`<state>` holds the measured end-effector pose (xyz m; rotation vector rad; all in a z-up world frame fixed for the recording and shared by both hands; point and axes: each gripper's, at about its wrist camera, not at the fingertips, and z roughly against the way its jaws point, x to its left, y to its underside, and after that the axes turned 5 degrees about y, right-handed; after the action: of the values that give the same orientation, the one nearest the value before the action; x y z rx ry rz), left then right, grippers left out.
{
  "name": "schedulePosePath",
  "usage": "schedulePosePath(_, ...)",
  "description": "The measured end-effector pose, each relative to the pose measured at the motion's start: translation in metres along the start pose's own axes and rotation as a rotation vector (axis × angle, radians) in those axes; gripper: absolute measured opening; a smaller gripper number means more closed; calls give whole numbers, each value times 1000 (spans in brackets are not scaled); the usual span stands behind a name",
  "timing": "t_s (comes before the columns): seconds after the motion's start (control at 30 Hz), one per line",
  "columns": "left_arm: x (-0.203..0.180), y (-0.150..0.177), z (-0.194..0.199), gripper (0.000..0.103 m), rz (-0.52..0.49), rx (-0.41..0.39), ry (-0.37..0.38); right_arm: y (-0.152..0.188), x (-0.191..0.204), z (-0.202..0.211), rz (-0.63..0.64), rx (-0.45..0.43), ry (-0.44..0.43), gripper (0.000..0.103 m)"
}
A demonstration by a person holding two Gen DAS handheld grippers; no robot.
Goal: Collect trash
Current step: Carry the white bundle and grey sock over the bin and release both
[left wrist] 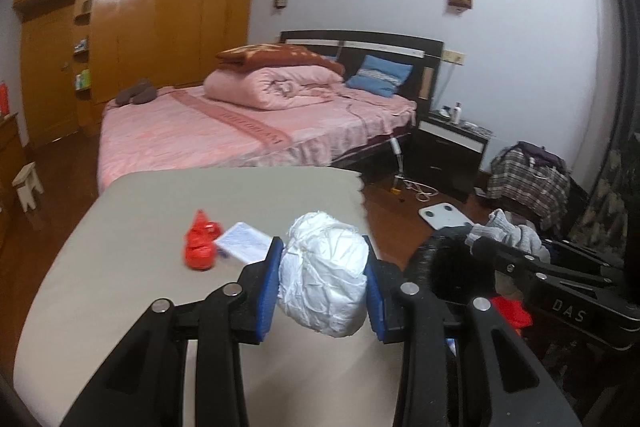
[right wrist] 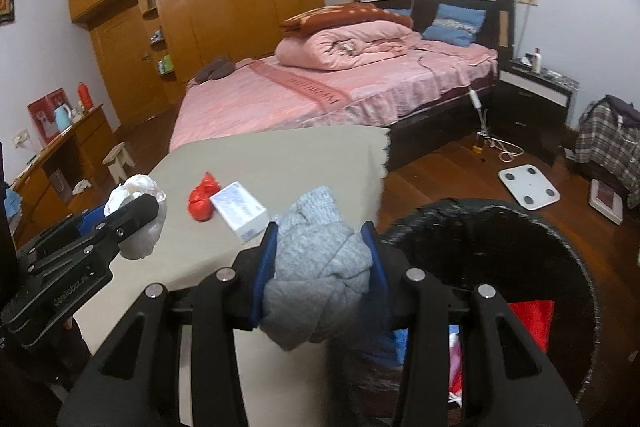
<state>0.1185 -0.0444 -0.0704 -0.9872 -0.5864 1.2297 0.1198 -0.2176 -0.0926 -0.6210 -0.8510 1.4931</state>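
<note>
My left gripper point(left wrist: 322, 283) is shut on a crumpled white paper ball point(left wrist: 324, 275) and holds it above the grey table point(left wrist: 160, 307). My right gripper point(right wrist: 322, 267) is shut on a knotted grey cloth point(right wrist: 316, 271), held at the table's right edge beside the black trash bin point(right wrist: 500, 247). A red knotted bag point(left wrist: 200, 241) and a small white box point(left wrist: 244, 241) lie on the table. Both show in the right wrist view: the red bag point(right wrist: 202, 201), the box point(right wrist: 240, 211), and the left gripper with the white ball point(right wrist: 138, 219).
The bin holds red and blue scraps point(right wrist: 532, 319). A pink bed point(right wrist: 340, 91) stands beyond the table. A white scale point(right wrist: 528, 185), cables and a clothes pile point(right wrist: 608, 143) lie on the wood floor at right. A small stool point(right wrist: 118, 159) is at left.
</note>
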Motion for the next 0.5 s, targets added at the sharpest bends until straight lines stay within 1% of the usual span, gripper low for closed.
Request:
schedulePosePath(0.2, -38, 1, -7, 37, -46, 3, 65, 1, -30, 10, -26, -14, 42, 40)
schedulePosePath(0.5, -84, -4, -23, 37, -95, 4, 149, 7, -77, 27, -62, -29, 114, 40)
